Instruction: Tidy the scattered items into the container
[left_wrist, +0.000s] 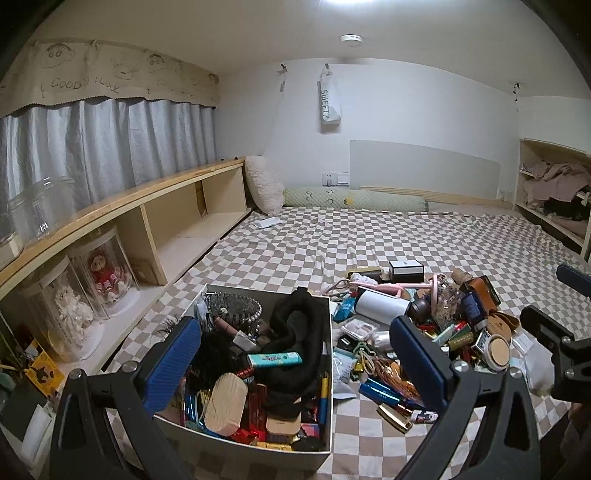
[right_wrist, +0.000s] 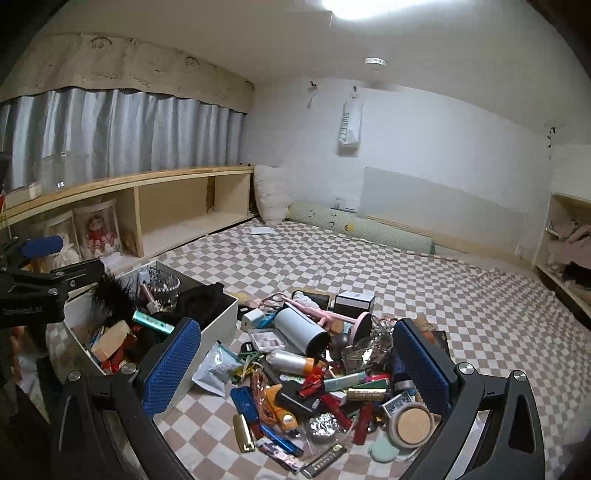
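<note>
The left gripper (left_wrist: 295, 363) hangs over the box (left_wrist: 334, 354), jaws spread wide and empty, with the teal tube (left_wrist: 274, 360) and black cloth (left_wrist: 295, 332) lying in the box between them. The right gripper (right_wrist: 295, 363) hovers over the pile (right_wrist: 325, 373) on the checkered blanket (right_wrist: 424, 280), jaws likewise wide apart and holding nothing; the clutter lies between and below them, just right of the box (right_wrist: 218, 325).

A white open box (left_wrist: 325, 373) is seen on the checkered bed, packed with a black cloth (left_wrist: 295, 332), a teal tube (left_wrist: 273, 360) and a wooden block (left_wrist: 225, 402). Just right, scattered items (right_wrist: 332, 384) are heaped, a white cylinder (right_wrist: 301, 330) on its side among them.
</note>
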